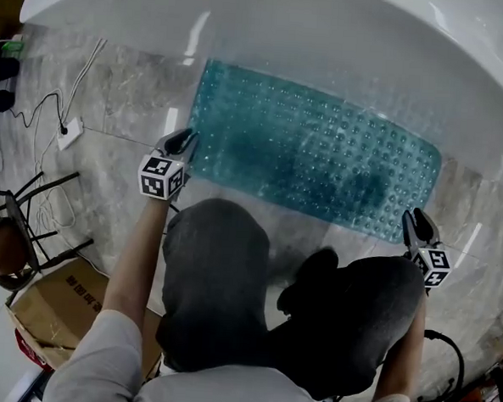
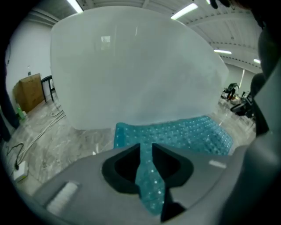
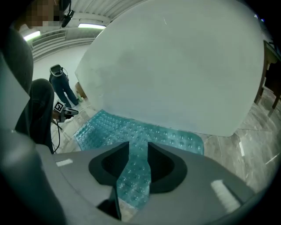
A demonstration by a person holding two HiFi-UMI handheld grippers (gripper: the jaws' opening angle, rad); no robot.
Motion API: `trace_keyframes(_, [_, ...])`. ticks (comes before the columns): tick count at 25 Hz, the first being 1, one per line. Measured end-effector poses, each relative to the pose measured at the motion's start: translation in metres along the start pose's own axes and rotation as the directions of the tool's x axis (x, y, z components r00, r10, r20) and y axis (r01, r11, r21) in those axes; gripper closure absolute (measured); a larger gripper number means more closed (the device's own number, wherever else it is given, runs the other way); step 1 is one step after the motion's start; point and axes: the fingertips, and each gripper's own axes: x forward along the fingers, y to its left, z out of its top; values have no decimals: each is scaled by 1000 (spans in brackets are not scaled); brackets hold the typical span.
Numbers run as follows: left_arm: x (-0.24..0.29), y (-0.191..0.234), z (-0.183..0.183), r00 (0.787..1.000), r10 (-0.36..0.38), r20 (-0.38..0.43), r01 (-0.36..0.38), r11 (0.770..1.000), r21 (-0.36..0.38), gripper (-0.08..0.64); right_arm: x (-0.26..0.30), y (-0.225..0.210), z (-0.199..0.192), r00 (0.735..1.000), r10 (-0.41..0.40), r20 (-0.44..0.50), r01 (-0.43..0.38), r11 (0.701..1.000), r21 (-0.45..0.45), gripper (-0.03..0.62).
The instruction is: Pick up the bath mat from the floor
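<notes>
The teal, bumpy bath mat point(image 1: 314, 153) lies flat on the marble floor against the white bathtub point(image 1: 329, 39). My left gripper point(image 1: 184, 141) is at the mat's near left corner and my right gripper point(image 1: 416, 221) at its near right corner. In the left gripper view the mat's edge point(image 2: 175, 132) runs through a narrow gap between the jaws of the left gripper point(image 2: 146, 147). In the right gripper view the mat point(image 3: 131, 129) lies in a wider gap of the right gripper point(image 3: 138, 147). Neither pair of pads visibly presses on the mat.
The tub wall point(image 2: 131, 66) rises just behind the mat. My knees in dark trousers point(image 1: 213, 278) are close to its near edge. A cardboard box point(image 1: 58, 303), a black chair point(image 1: 11, 241) and a white power strip with cable point(image 1: 69, 132) stand left. Cables point(image 1: 445, 369) lie at the lower right.
</notes>
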Motion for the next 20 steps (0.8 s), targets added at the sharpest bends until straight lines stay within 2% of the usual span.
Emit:
trace_keyframes(2, [17, 17, -17, 999, 19, -41, -19, 1000, 2, 457, 12, -3, -14, 1000, -3, -16, 3, 1000, 0, 449])
trace_keyframes(7, [62, 51, -57, 985, 32, -172, -33, 999, -6, 340, 33, -9, -48, 998, -5, -59, 6, 1000, 16, 449])
trace_keyframes(9, [84, 65, -77, 972, 32, -232, -38, 999, -23, 265, 42, -9, -62, 996, 3, -84, -1, 1000, 26, 449])
trace_keyframes(11, [104, 77, -95, 959, 37, -280, -49, 998, -38, 226, 50, -3, -72, 994, 11, -108, -7, 999, 35, 449])
trace_keyframes(14, [126, 85, -119, 935, 10, -355, -49, 994, -101, 86, 57, 2, -87, 992, 26, -122, -21, 999, 42, 449])
trace_keyframes(15, [130, 87, -127, 926, 4, -378, -55, 991, -126, 61, 59, 1, -91, 992, 28, -123, -22, 999, 44, 449])
trace_keyframes(17, [137, 90, -138, 915, 2, -403, -72, 985, -159, 52, 62, -1, -97, 992, 27, -123, -21, 999, 50, 449])
trace_keyframes(20, [141, 86, -139, 922, 18, -386, -76, 988, -134, 66, 66, -9, -104, 993, 15, -114, -9, 998, 58, 449])
